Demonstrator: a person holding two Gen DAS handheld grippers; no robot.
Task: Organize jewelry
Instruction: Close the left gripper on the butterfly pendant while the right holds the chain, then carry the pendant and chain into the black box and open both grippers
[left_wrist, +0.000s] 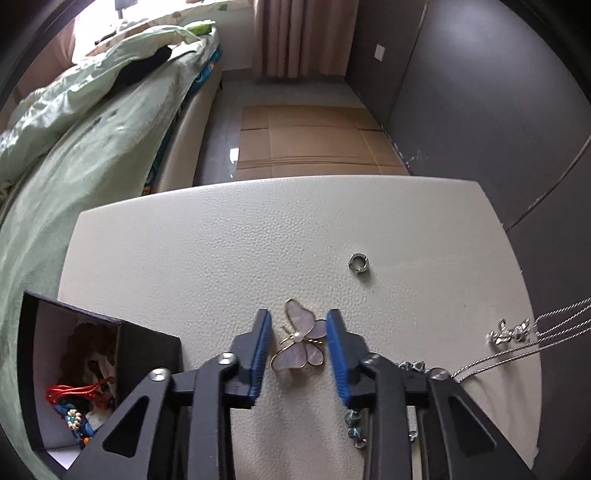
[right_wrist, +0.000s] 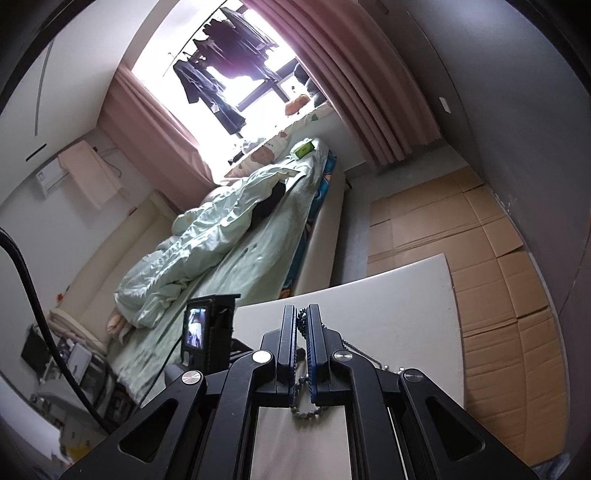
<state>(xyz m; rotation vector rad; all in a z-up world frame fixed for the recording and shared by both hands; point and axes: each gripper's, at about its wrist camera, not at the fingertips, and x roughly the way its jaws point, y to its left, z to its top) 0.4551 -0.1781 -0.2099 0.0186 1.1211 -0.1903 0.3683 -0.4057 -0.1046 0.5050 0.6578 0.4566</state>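
Note:
A butterfly brooch (left_wrist: 299, 341) with pale pink wings and a gold rim lies on the white textured table (left_wrist: 221, 258). My left gripper (left_wrist: 297, 325) points down over it, its blue pads (left_wrist: 260, 350) on either side of the wings. The right pad sits at the wing's edge and a thin strip of table shows by the left pad. In the right wrist view my right gripper (right_wrist: 303, 314) is shut on a dark bead chain (right_wrist: 302, 404) that hangs in a loop below the pads, above the table (right_wrist: 388, 302).
An open black box (left_wrist: 74, 369) holding red cord and beaded pieces stands at the table's left. A small silver ring (left_wrist: 357, 262) lies beyond the brooch. A silver necklace (left_wrist: 517, 332) and blue-grey beads (left_wrist: 354, 424) lie on the right. A bed (left_wrist: 92, 147) flanks the left; cardboard (left_wrist: 314, 136) covers the floor.

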